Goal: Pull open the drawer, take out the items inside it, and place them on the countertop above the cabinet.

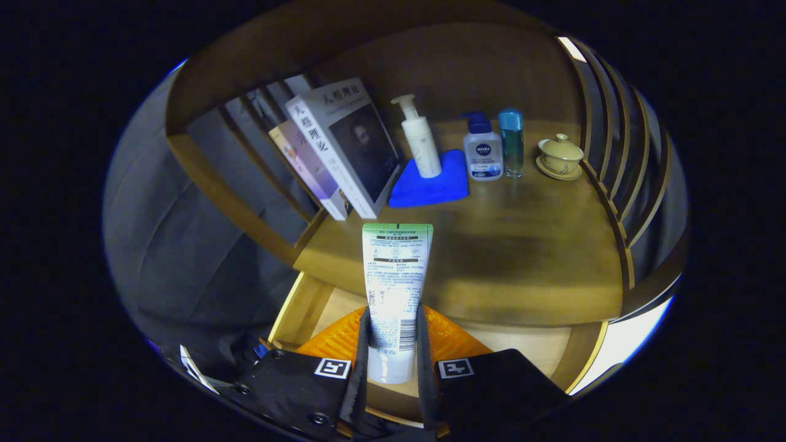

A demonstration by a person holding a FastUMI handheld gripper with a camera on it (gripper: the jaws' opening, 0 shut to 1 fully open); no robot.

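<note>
1. Tube [393, 288] stands clamped between both fingers of the gripper [393, 362], long axis pointing up and ahead.
2. It hangs over the open drawer [307, 301]; the countertop [522, 245] lies just beyond.

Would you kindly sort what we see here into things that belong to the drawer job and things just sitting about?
Job:
- tube, clamped between the tongs
- open drawer
- countertop

Lying about:
- books
- pump bottle on blue cloth
- two more bottles
- lidded cup
</note>
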